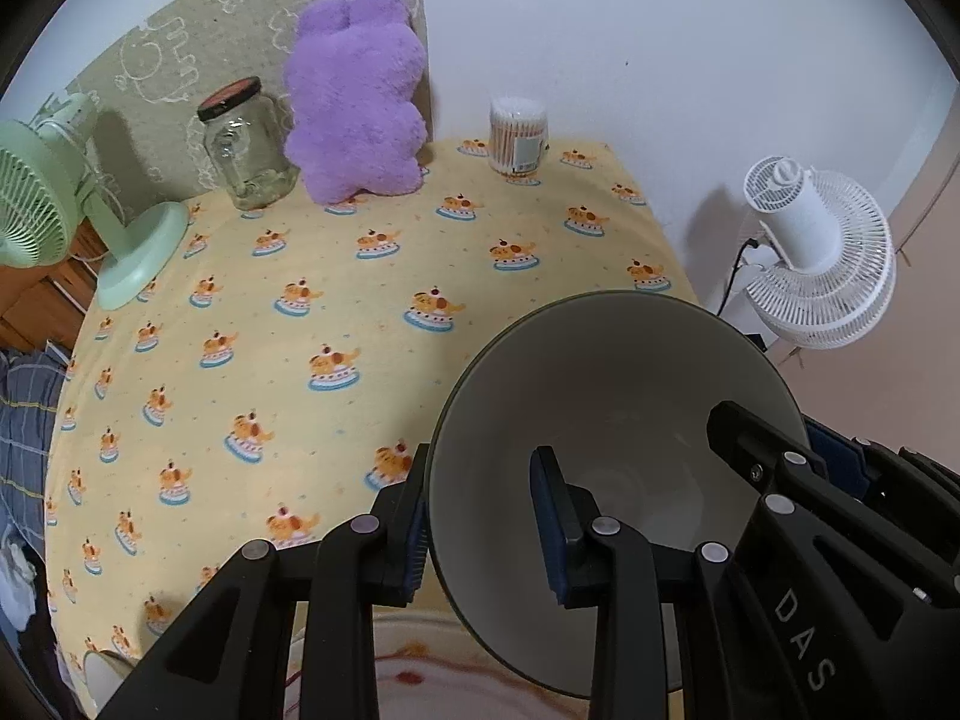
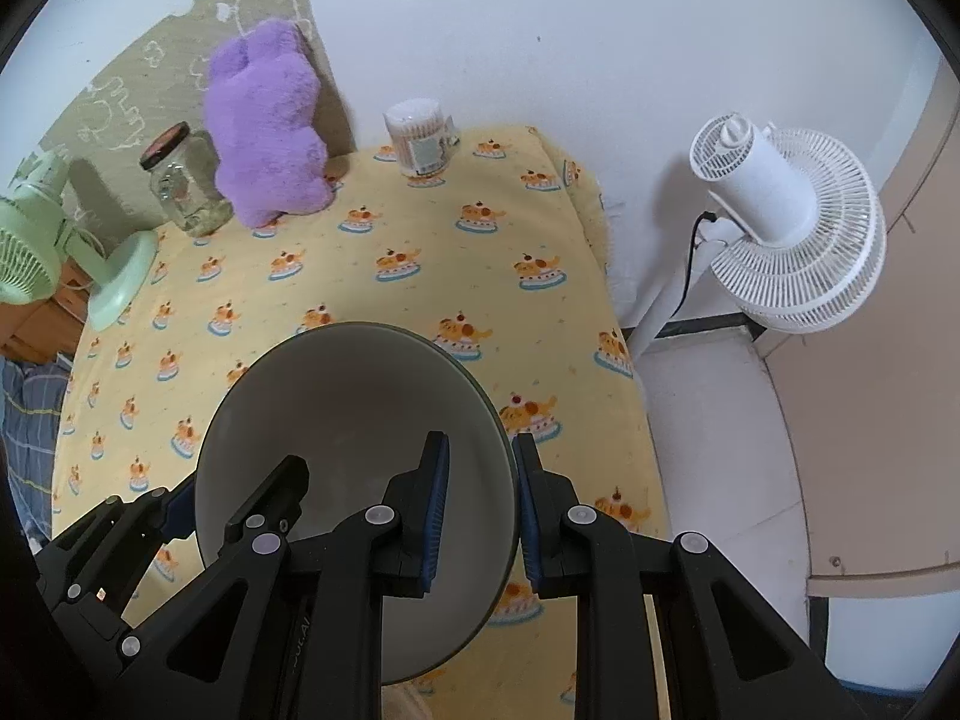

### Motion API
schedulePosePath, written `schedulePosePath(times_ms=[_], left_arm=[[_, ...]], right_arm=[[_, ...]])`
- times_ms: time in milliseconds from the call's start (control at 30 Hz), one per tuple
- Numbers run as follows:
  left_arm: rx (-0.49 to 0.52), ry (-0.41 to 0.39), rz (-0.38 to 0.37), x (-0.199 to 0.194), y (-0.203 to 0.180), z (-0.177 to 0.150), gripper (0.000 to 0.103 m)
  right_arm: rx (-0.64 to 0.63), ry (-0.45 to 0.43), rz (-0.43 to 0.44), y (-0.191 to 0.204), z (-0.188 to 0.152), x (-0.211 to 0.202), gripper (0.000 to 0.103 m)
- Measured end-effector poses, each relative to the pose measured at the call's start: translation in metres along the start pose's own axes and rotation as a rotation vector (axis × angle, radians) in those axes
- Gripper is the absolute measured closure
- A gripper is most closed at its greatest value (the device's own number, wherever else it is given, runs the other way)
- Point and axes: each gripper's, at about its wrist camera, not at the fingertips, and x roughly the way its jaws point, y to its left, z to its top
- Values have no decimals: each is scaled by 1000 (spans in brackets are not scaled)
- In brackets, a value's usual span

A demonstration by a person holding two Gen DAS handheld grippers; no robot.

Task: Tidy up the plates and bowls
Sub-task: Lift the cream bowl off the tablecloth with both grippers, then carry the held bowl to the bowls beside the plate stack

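I hold the grey bowl (image 1: pixel 606 420) above the near right of the yellow-clothed bench (image 1: pixel 360 300), left hand-held gripper (image 1: pixel 480 534) and right hand-held gripper (image 2: pixel 483 516) each clamped on its rim, next needing a steady carry to a stacking spot.

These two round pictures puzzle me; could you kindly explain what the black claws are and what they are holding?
Each picture comes from a camera on a hand-held gripper, looking along its two fingers. The left gripper and right gripper each pinch an opposite rim of one grey bowl. Below is a table with a yellow cartoon cloth, carrying a green fan, glass jar, purple plush and cotton swab tub. A white fan stands beside it.
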Motion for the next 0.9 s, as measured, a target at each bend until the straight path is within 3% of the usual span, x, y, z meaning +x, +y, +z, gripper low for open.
schedulePosePath(times_ms=[467, 900], left_arm=[[1, -43, -54, -58, 66, -33, 74], [-16, -76, -42, -103, 138, -65, 74]], right_arm=[[2, -61, -44, 72, -41, -60, 78], [-18, -97, -21, 148, -78, -93, 78]])
